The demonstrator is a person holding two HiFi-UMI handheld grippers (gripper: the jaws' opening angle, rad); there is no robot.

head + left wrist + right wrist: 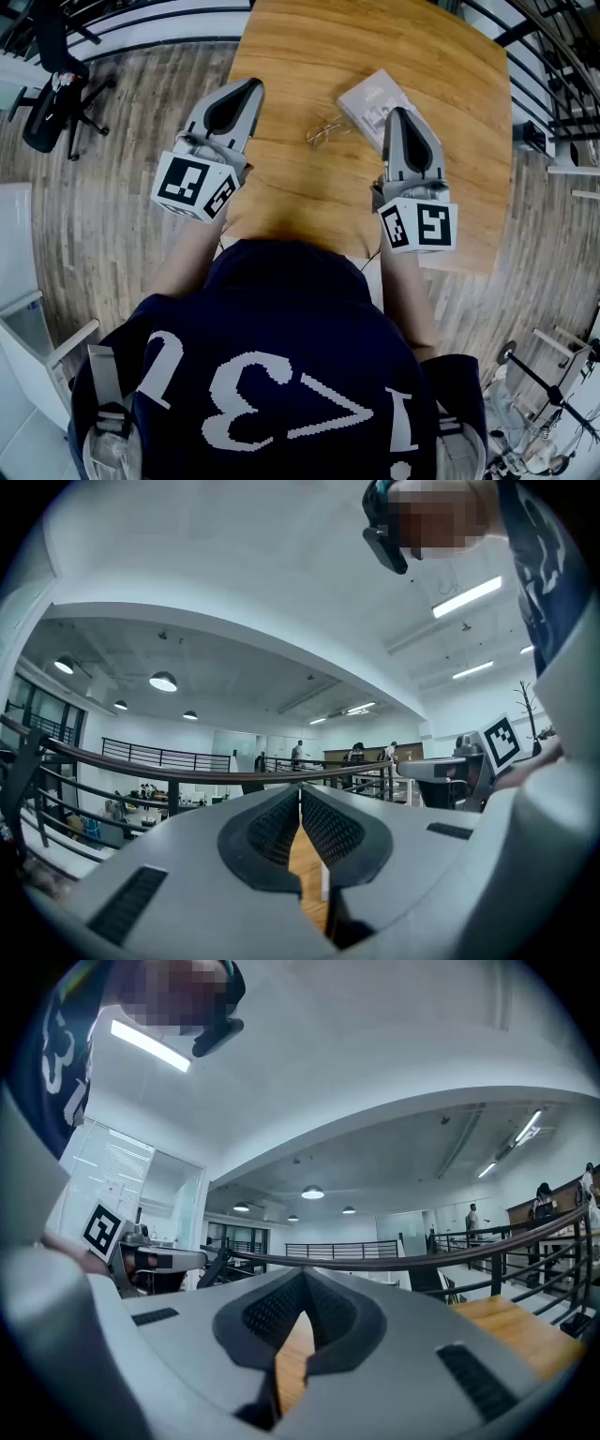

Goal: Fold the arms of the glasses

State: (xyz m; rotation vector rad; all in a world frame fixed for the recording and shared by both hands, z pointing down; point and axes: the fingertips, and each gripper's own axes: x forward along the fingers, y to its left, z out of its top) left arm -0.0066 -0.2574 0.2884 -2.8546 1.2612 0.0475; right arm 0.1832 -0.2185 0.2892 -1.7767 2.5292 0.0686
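Thin wire-framed glasses (327, 129) lie on the wooden table (309, 202), between and slightly beyond my two grippers. My left gripper (251, 87) is held above the table's left edge, left of the glasses, its jaws closed together with nothing in them. To the right of the glasses my right gripper (398, 112) hovers over the table, also shut and empty. Both point level, away from me. In the left gripper view the left gripper (300, 794) shows only table wood through the slit below its tips. The right gripper (302, 1281) shows the same in the right gripper view.
A white booklet (371, 99) lies just right of the glasses, partly behind my right gripper. An office chair (54, 77) stands on the floor at far left. A railing (178, 778) runs beyond the table, with people far off behind it.
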